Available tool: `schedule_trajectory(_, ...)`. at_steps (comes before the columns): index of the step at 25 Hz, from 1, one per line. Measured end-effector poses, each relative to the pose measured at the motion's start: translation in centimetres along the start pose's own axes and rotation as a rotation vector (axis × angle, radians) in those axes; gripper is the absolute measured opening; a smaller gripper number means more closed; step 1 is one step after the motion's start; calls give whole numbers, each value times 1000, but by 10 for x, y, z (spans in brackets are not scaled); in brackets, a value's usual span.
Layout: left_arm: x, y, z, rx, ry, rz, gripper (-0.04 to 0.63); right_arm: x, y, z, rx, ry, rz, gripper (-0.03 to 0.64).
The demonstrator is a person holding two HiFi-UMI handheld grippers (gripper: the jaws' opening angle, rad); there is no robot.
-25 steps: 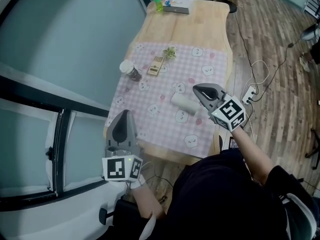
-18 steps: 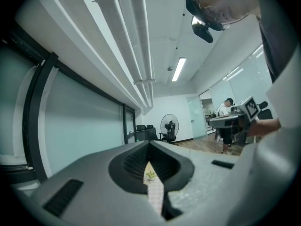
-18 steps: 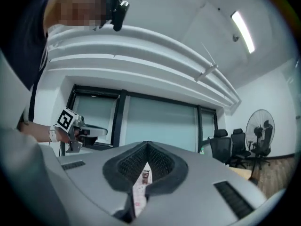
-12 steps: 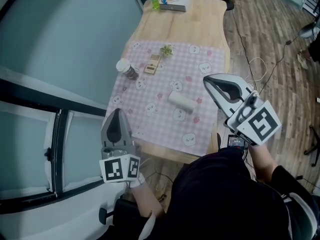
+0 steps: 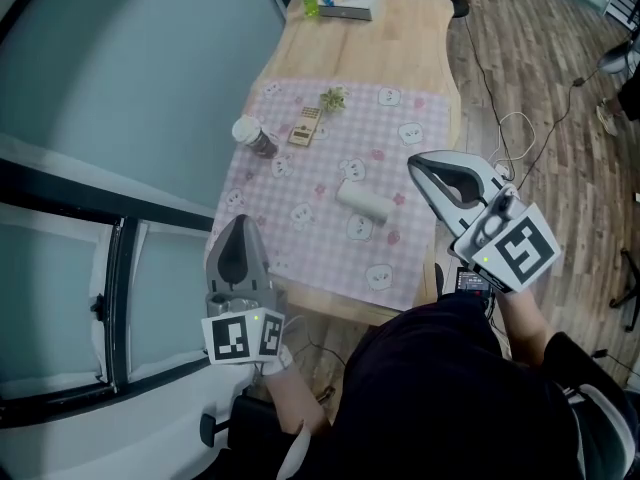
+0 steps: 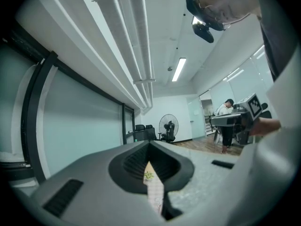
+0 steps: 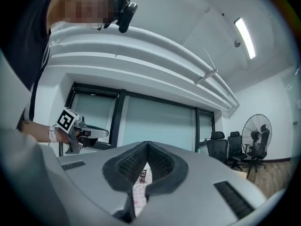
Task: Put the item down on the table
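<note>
The white roll (image 5: 366, 202) lies sideways on the pink cloth (image 5: 330, 158) on the table (image 5: 400, 48). It looks light and could roll away, so hold its middle. The left gripper (image 5: 239, 230) and right gripper (image 5: 420, 167) have their jaws shut and empty.

Left tongs (image 5: 240, 230) and right tongs (image 5: 418, 165), both closed, empty, well apart.

Looks like an office, the open-plan sort. Black swivel chairs (image 7: 219, 147) and a big standing fan (image 6: 168, 126) sit by frosted glass walls (image 5: 150, 78). Strip lights (image 6: 179, 69) run along the ceiling (image 6: 169, 22), and a long wooden table (image 5: 370, 53) stands on plank flooring (image 5: 540, 68) with cables (image 5: 516, 118) trailing around.
</note>
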State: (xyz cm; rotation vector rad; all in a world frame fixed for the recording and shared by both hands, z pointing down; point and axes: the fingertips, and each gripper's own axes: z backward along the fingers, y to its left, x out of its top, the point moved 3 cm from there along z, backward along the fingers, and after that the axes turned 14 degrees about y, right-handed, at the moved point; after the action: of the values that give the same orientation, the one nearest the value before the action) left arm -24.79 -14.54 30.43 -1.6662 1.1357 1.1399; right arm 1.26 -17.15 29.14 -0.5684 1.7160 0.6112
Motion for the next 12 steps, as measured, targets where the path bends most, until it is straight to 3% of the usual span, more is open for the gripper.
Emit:
schedule_trajectory(5, 2, -16, -5, -41, -5, -22, 0, 2, -1, 1, 6, -14, -10, 14)
schedule_trajectory(12, 5, -14, -4, -33, -12, -16, 0, 1, -2, 1, 7, -10, -16, 14)
